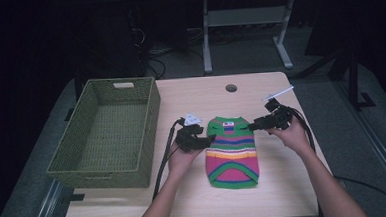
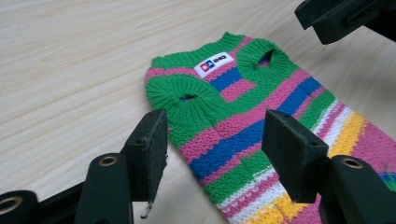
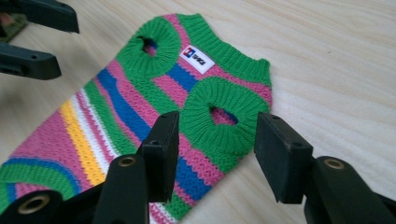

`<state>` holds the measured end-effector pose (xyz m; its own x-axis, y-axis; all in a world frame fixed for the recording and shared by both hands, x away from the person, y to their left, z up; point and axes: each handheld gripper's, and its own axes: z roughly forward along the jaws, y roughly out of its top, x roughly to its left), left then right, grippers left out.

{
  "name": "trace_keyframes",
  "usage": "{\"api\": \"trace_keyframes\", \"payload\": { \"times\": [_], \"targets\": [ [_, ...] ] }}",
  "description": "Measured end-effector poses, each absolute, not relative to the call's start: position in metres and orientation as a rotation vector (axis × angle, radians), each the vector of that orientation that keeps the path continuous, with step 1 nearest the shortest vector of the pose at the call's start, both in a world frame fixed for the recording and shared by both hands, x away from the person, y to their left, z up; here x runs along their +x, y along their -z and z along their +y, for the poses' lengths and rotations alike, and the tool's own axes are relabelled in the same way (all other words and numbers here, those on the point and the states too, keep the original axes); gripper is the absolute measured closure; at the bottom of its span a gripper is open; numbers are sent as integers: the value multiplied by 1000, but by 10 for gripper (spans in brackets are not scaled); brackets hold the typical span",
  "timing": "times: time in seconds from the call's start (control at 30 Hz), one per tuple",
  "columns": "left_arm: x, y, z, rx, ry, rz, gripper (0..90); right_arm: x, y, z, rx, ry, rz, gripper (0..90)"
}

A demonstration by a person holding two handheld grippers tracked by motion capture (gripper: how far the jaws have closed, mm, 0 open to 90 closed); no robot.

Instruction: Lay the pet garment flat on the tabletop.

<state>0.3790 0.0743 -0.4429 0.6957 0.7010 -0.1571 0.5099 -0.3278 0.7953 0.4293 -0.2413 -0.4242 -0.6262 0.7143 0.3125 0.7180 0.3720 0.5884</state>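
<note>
A small striped knit sweater (image 1: 232,151) lies flat on the light wooden desk (image 1: 280,194), collar end away from the person, just right of an empty green woven basket (image 1: 107,135). The left gripper (image 1: 199,142) hovers at the garment's left edge near one ribbed green armhole (image 2: 184,95), its fingers (image 2: 149,149) spread wide and grasping nothing; the right gripper (image 1: 254,127) is poised at the opposite shoulder, fingers (image 3: 161,149) likewise parted and empty, straddling the other armhole (image 3: 222,116) from just above. Neither pair touches the wool. A white label (image 2: 214,63) sits at the neckline between the two openings. The knit looks light, soft and floppy — it will likely sag and fold wherever it is not supported, and its loose stitches could snag on a finger's edge. The thick ribbed bands round the armholes and collar appear the firmest places to pinch — a grip there on both shoulders at once should lift it evenly, whereas a hold on the thin striped body would probably bunch the fabric.
</note>
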Motion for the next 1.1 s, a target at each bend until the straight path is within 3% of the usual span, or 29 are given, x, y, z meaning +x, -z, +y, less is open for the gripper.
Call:
{"api": "trace_keyframes", "payload": {
  "times": [0.33, 0.77, 1.1],
  "targets": [
    [376, 442, 80, 1983, -205, 926, 390, 422, 424, -259, -1344, 1163, -2522, 445],
    [372, 438, 84, 1963, -167, 932, 277, 410, 423, -281, -1332, 1231, -2466, 396],
    [364, 436, 87, 1963, -169, 917, 262, 400, 421, -294, -1327, 1263, -2456, 368]
  ]
}}
